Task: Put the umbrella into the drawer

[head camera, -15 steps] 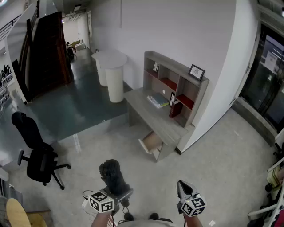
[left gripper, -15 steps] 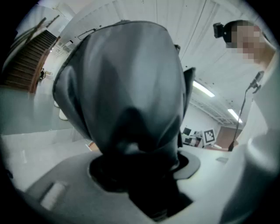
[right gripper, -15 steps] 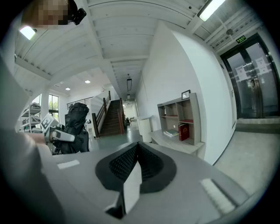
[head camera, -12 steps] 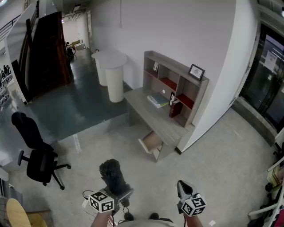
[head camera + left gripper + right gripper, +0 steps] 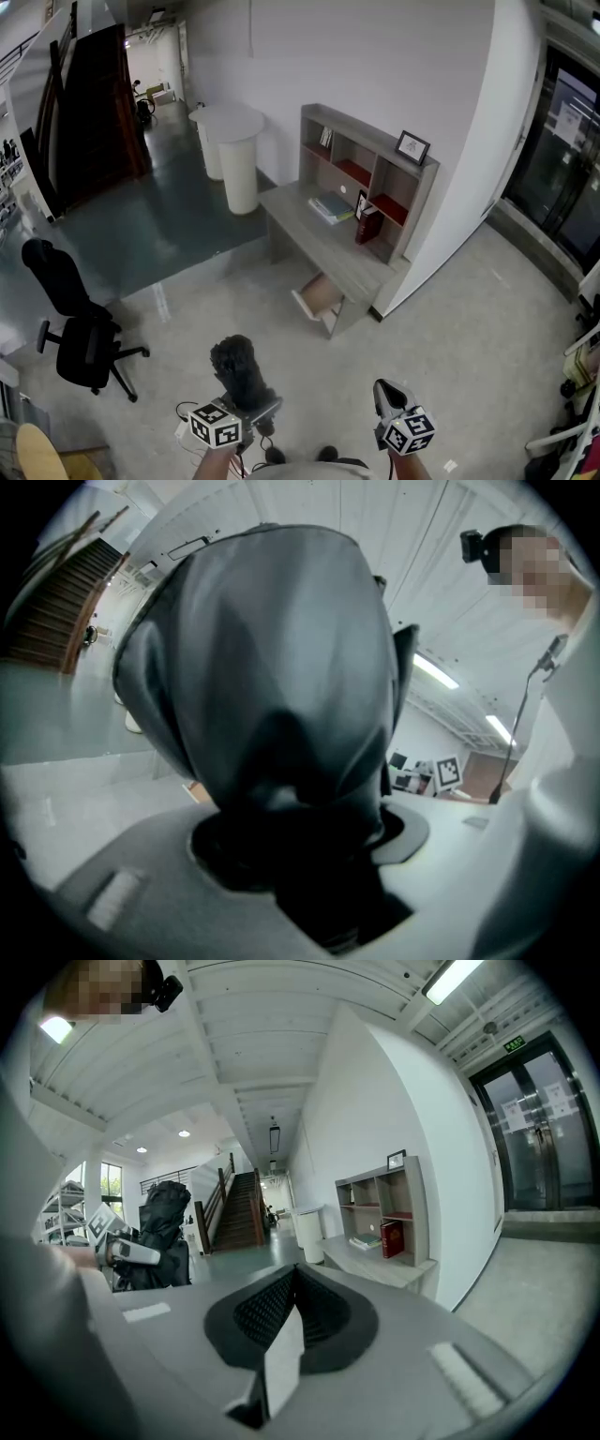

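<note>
I have the folded black umbrella (image 5: 239, 364) clamped in my left claw (image 5: 251, 405). It stands upright out of the jaws, well short of the bench (image 5: 309, 234), with open floor between. My right claw (image 5: 389, 398) sits just as far back from the bench, its jaws pressed together on nothing. The drawer (image 5: 322, 298) stands pulled out under the bench's near end. On the bench a red book (image 5: 366, 228) stands upright against the shelf unit (image 5: 370, 178). A black office chair (image 5: 75, 319) stands well left of the bench.
</note>
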Tool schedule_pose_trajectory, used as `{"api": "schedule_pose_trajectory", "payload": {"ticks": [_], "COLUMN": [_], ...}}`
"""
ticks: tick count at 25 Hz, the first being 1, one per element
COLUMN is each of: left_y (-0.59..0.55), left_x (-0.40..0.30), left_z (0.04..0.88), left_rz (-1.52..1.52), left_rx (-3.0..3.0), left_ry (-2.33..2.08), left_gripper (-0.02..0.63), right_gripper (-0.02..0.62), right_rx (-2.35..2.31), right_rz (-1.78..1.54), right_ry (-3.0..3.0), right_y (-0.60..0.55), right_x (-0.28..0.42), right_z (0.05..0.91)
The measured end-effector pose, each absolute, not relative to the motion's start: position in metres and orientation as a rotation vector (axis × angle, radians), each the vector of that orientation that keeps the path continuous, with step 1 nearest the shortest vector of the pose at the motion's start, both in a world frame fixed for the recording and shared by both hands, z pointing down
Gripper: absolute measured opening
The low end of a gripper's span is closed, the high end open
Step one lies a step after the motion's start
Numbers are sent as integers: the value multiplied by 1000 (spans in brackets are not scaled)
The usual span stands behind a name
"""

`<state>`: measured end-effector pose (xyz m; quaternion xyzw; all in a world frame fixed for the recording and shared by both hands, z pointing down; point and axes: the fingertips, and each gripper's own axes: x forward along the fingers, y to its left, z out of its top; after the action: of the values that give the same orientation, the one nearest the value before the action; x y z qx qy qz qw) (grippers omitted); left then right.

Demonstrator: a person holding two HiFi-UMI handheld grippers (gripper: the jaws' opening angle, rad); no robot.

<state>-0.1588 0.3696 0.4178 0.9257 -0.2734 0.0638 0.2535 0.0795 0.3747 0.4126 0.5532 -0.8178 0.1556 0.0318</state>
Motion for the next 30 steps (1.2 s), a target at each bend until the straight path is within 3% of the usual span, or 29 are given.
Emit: {"api": "schedule_pose_trajectory", "payload": {"ticks": [30], "left_y": [404], "left_x": [-252], "left_z": [446], "left_rz": [213], "left_rx": [2491], "left_ry": [-669], "left_gripper": [247], "right_gripper": [5], "right_rx": [1787], "right_rz": [607], "right_ry": [-2414], "right_y": [427], "right_x": [-6], "right_z": [449]}}
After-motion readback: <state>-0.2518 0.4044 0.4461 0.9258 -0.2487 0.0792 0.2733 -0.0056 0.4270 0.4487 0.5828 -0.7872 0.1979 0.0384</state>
